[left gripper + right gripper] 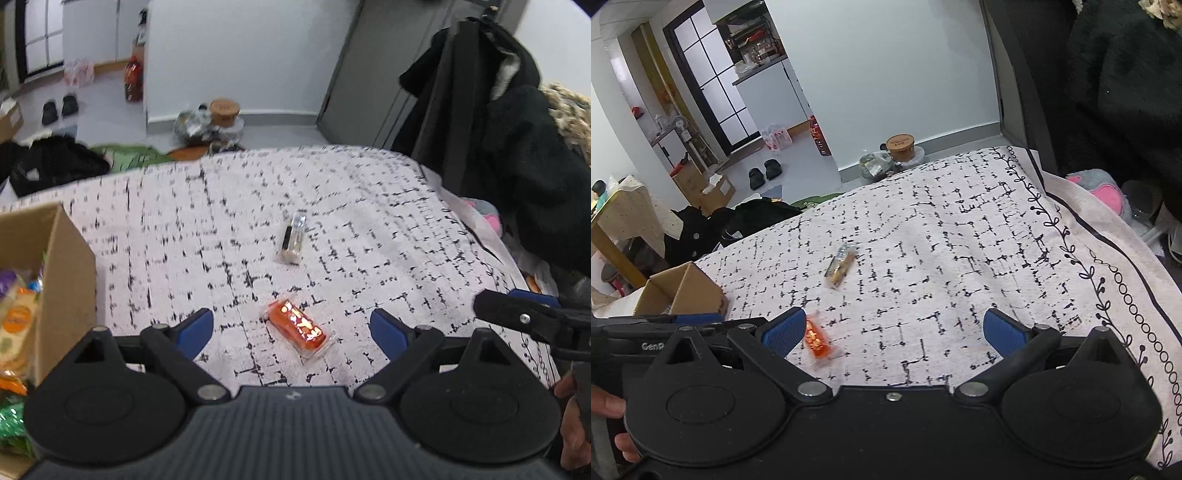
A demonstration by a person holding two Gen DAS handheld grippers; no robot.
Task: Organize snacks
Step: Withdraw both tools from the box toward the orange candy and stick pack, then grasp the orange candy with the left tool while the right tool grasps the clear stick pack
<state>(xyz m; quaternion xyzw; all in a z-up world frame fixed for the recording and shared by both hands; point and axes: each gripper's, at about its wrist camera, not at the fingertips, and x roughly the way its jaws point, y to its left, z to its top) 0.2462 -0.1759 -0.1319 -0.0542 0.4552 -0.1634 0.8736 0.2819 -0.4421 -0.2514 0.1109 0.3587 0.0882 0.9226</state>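
A small orange snack bar in a shiny see-through wrapper lies flat on the white cloth with little black dashes that covers the surface. In the left wrist view it sits low in the middle of the frame, turned at a slant, with bright light spots on its top. The left hand-held gripper hangs over it with its blue pads spread wide, one on each side of the bar, and neither pad touches it. A second snack, a thin pack with a clear wrapper and a dark stripe, lies further up near the middle of the frame, well apart from the orange one. A brown cardboard box full of colourful snack packs stands at the left edge. In the right wrist view the right hand-held gripper is also spread wide and holds nothing, and the orange bar shows just beside its left blue pad.
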